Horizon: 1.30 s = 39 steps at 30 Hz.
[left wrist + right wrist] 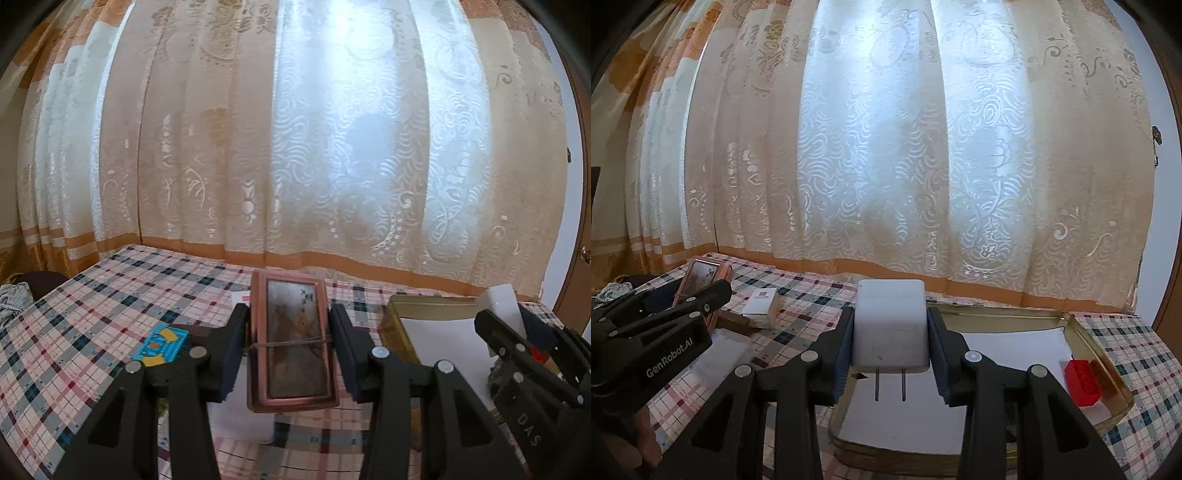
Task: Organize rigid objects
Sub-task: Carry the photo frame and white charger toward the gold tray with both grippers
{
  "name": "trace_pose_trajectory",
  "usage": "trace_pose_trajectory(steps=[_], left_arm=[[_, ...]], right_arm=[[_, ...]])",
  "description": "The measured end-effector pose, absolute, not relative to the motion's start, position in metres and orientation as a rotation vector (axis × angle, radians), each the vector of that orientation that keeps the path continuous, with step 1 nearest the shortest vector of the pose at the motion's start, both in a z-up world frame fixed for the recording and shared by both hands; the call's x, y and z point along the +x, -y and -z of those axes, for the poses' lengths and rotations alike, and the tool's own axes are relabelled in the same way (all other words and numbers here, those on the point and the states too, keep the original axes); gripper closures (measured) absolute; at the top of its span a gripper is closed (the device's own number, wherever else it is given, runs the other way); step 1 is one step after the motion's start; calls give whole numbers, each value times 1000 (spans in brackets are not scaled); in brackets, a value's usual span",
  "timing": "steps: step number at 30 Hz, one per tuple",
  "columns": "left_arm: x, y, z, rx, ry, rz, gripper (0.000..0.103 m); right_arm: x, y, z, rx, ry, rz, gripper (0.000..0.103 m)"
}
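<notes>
Left tongs [289,347] gripped one pink box [291,343]; right tongs [891,356] clamped one white charger [890,325]; only the right view showed one red brick [1082,382].

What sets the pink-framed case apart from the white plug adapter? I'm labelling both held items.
The pink-framed case is long and flat with a dull mirror-like face; the white plug adapter is a plain blocky cube. The case has a rubber band around it; the adapter shows two metal prongs pointing down. The case is in the left gripper, the adapter in the right gripper, above the gold tin. Both are clamped by their sides, off the checked tablecloth.
</notes>
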State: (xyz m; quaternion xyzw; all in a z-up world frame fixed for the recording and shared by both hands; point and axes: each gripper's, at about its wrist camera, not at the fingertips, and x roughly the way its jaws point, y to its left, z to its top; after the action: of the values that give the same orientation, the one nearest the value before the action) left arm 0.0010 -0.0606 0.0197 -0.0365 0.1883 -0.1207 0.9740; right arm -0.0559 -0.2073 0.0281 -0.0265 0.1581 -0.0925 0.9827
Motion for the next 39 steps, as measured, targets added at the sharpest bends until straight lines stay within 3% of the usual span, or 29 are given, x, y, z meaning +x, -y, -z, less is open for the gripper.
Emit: trace_pose_trajectory(steps=[39], left_arm=[[-15,215,-23,24,-414,431,58]], right_arm=[[-85,392,-34,72,-327,428,62]])
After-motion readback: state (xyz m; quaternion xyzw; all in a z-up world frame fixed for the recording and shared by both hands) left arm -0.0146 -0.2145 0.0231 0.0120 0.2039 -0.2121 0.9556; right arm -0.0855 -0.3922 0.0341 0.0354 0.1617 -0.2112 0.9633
